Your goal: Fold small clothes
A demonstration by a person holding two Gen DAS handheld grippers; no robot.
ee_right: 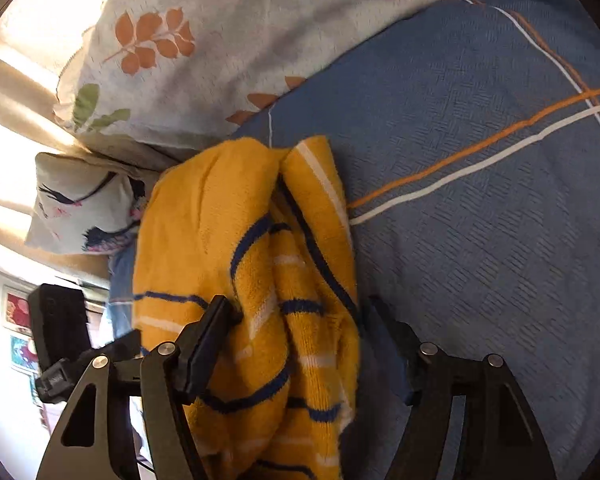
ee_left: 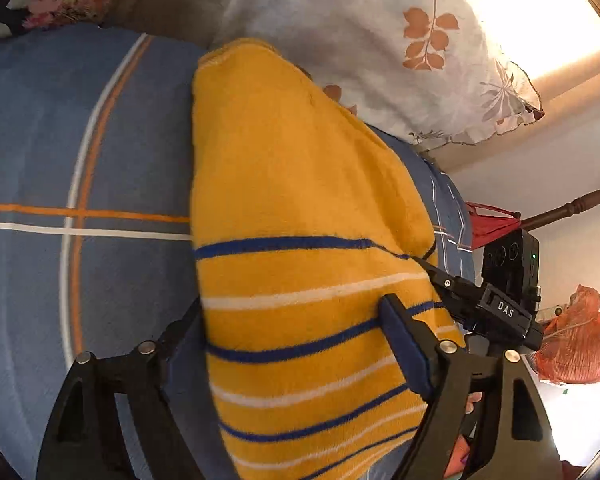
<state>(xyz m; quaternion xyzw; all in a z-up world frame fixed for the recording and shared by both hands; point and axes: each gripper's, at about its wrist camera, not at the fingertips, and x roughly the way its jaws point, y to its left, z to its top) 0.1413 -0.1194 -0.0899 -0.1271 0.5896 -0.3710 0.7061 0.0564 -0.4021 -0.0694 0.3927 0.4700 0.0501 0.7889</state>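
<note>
A yellow towel-like cloth with blue and white stripes (ee_left: pixel 300 208) lies on the blue bed cover (ee_left: pixel 60 140). In the left wrist view my left gripper (ee_left: pixel 292 312) stands open, its jaws wide apart on either side of the striped end, with the cloth running between them. The right gripper (ee_left: pixel 440 276) shows there at the cloth's right edge. In the right wrist view the cloth (ee_right: pixel 236 240) is bunched and folded over itself. My right gripper (ee_right: pixel 296 312) stands open around the bunched end, one finger (ee_right: pixel 216 320) pressing into the fabric.
A white pillow with orange leaf print (ee_left: pixel 380 40) lies beyond the cloth, also in the right wrist view (ee_right: pixel 220 40). A smaller patterned cushion (ee_right: pixel 80 204) sits by the bed edge. A red bag (ee_left: pixel 576 340) and a wooden post (ee_left: pixel 572 208) stand past the bed's side.
</note>
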